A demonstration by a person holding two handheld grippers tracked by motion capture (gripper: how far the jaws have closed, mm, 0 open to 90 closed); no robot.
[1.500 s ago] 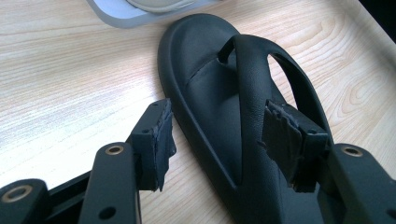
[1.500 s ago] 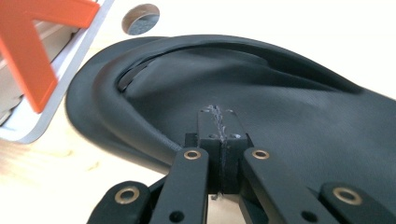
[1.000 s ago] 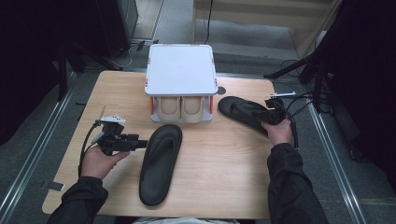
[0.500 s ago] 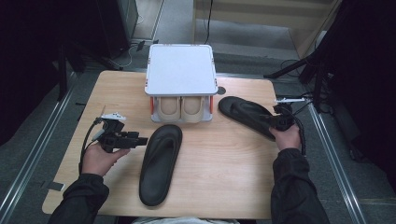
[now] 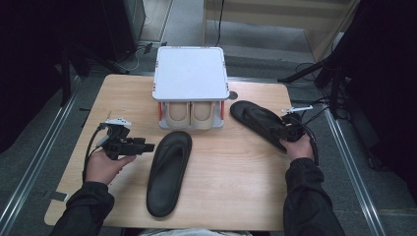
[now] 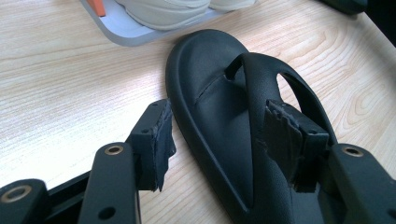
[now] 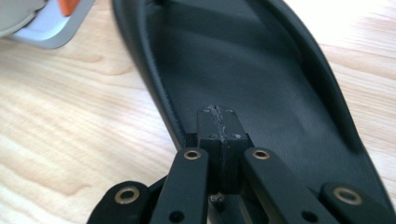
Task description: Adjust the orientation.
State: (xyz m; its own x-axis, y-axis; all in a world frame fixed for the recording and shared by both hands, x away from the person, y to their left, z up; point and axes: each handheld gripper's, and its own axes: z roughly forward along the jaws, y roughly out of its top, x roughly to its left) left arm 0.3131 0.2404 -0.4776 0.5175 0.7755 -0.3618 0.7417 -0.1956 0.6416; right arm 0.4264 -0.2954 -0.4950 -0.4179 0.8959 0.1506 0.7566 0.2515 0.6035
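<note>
The wooden worktop (image 5: pixel 236 187) carries one white shoe rack (image 5: pixel 191 73) at the far middle, sheltering one pair of beige shoes (image 5: pixel 191 114). Two black flip-flops: the left flip-flop (image 5: pixel 169 169) lies near centre, the right flip-flop (image 5: pixel 258 120) right of the rack. The left claw (image 6: pixel 217 135) gapes around the strap; close squarely on it. The right claw (image 7: pixel 219 126) is shut above the right flip-flop's heel; whether it pinches it I cannot tell.

R gripper (image 7: pixel 219 126) fingers shut over black sandal (image 7: pixel 261 65) heel, wood table (image 7: pixel 70 121), grey tray corner (image 7: pixel 51 28)
</note>
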